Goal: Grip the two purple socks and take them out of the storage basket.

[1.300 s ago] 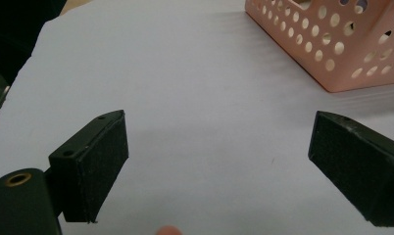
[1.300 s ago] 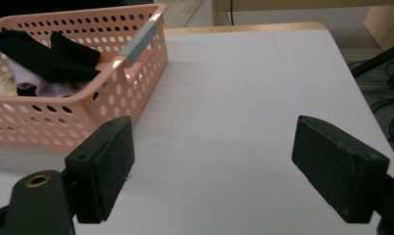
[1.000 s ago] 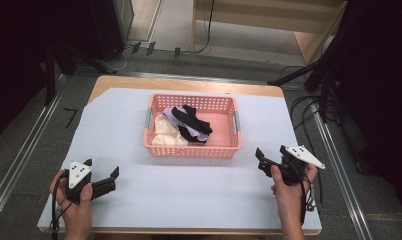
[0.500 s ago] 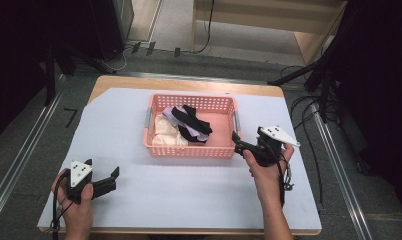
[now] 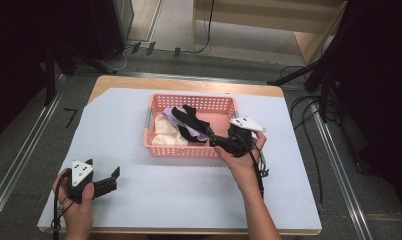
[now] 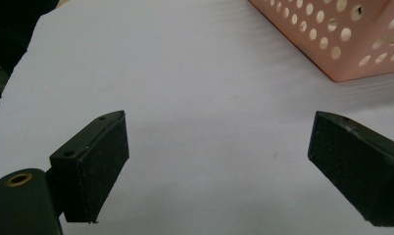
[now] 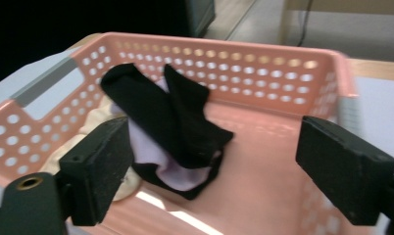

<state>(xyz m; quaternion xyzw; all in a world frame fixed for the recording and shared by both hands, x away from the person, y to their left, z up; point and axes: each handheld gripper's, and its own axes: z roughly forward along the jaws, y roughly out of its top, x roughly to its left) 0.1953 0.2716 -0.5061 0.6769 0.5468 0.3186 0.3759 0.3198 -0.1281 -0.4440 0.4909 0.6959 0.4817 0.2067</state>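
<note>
A pink perforated basket (image 5: 219, 102) stands at the table's middle back, holding a black garment (image 5: 191, 120), a pale lilac piece (image 7: 160, 166) and cream cloth (image 5: 165, 132). My right gripper (image 5: 213, 141) reaches over the basket's right front part, jaws wide open and empty, pointing at the black garment (image 7: 173, 115). My left gripper (image 5: 111, 180) rests at the front left of the table, open with nothing between its fingers (image 6: 94, 164); the basket's corner (image 6: 347, 44) lies far ahead of it.
White sheet (image 5: 189, 185) covers the wooden table. Cables (image 5: 309, 107) trail off the right side, and metal rails (image 5: 19, 160) run along the floor on both sides. A wooden shelf (image 5: 269, 15) stands behind the table.
My right gripper has travelled from the table's right side leftward and forward to the basket, and now hangs over its right part. The left gripper has stayed put.
</note>
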